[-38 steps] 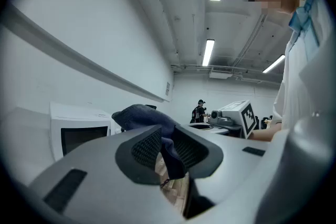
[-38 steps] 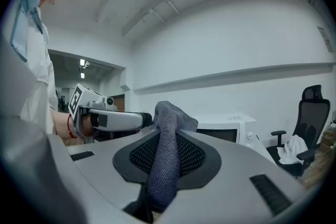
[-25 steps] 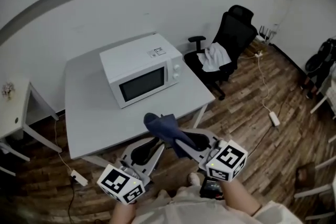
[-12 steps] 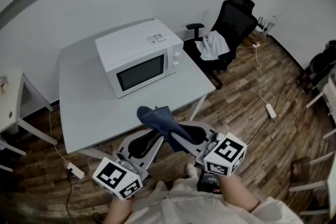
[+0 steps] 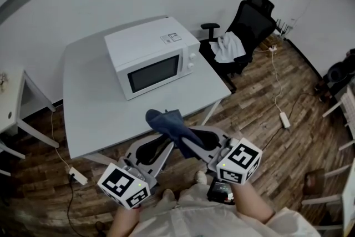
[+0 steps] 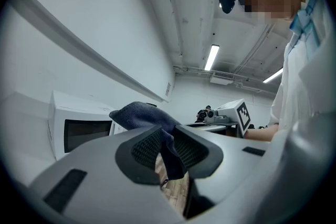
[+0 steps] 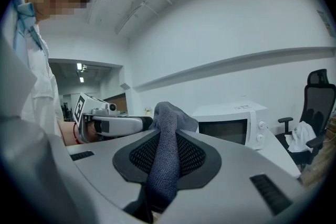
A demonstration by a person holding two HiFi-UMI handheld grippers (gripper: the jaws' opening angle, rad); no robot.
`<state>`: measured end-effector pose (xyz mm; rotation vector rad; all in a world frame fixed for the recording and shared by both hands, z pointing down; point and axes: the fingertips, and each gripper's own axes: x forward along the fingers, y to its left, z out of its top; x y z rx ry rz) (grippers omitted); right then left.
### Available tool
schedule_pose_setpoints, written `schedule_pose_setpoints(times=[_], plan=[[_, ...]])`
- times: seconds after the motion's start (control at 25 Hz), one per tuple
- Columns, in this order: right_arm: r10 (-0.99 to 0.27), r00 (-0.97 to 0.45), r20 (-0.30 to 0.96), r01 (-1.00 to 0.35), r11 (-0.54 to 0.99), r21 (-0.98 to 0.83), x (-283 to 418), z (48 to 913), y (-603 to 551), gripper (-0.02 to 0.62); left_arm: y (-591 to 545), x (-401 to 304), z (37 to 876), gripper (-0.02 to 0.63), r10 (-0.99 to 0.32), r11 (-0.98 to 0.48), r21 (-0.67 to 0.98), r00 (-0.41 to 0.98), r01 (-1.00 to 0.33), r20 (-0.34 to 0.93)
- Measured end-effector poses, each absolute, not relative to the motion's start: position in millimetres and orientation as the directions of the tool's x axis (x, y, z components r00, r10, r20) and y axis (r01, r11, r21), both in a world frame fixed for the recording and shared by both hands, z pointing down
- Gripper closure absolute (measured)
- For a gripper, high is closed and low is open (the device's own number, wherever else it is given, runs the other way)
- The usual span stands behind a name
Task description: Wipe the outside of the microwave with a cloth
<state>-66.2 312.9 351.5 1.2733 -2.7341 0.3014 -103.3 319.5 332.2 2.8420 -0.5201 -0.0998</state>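
Observation:
A white microwave (image 5: 150,58) with a dark door window stands on the grey table (image 5: 89,114), also visible in the left gripper view (image 6: 79,128) and the right gripper view (image 7: 231,123). A dark blue cloth (image 5: 166,122) is bunched up just in front of the table's near edge. My left gripper (image 5: 165,145) is shut on the cloth (image 6: 142,115), which hangs down between its pads. My right gripper (image 5: 187,140) is shut on the same cloth (image 7: 168,118), pinched upright between its pads. Both grippers are level, side by side, short of the microwave.
A black office chair (image 5: 247,30) with a white garment (image 5: 226,48) on its seat stands right of the table. A small white side table (image 5: 11,114) is at the left. Cables and a power strip (image 5: 77,176) lie on the wooden floor.
Both grippers, with the cloth between them, have edged slightly towards the table. The grip on the cloth looks the same.

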Motion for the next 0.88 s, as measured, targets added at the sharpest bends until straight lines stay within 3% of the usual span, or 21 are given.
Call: schedule_pose_setpoints(times=[0.4, 0.88], plan=[[-0.715, -0.671, 0.195, -0.741, 0.653, -0.154, -60, 360, 281, 0.505, 291, -95, 339, 0.529, -0.375, -0.892, 0.277, 0.927, -0.357, -0.015], [-0.685, -0.708, 0.173, -0.706, 0.683, -0.187, 2, 352, 137, 0.505, 155, -46, 326, 0.531, -0.462, -0.854, 0.268, 0.887, -0.445, 0.001]])
